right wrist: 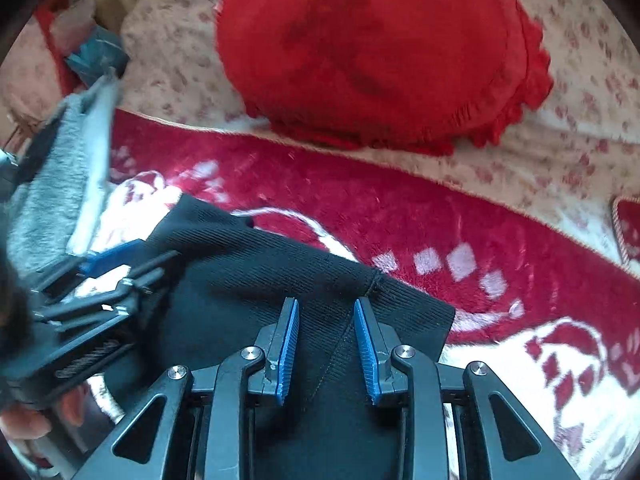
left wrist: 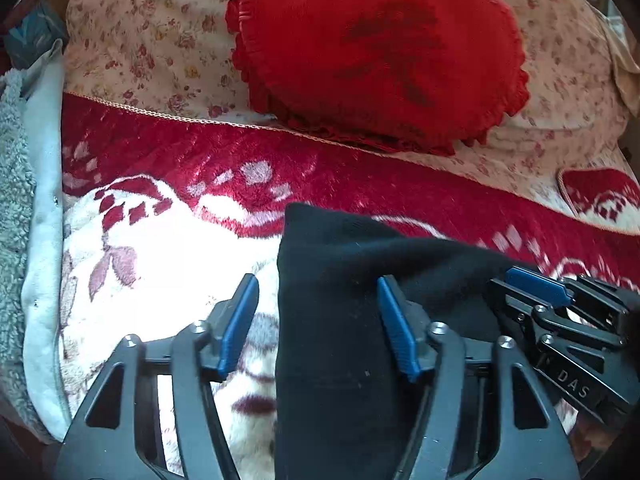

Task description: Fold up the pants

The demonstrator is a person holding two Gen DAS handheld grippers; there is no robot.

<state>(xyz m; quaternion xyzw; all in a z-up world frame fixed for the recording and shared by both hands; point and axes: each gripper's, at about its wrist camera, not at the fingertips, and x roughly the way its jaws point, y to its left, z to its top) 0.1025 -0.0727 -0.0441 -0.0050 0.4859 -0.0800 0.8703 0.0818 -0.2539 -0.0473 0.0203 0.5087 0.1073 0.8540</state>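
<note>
The black pants (left wrist: 340, 300) lie folded on a red and white plush blanket (left wrist: 180, 160). In the left wrist view my left gripper (left wrist: 318, 284) is open, its jaws wide apart over the pants' left edge, one finger over the blanket and one over the cloth. The right gripper (left wrist: 560, 312) shows at the right of that view, over the pants. In the right wrist view my right gripper (right wrist: 326, 308) is open above the pants (right wrist: 260, 280), near a seam, holding nothing. The left gripper (right wrist: 100, 288) shows blurred at the left.
A round red frilled cushion (left wrist: 380, 48) lies behind the pants on a floral sheet (left wrist: 152, 40). A grey fleece garment (left wrist: 24, 200) lies along the left side. A small red and white mat (left wrist: 604, 196) sits at the right.
</note>
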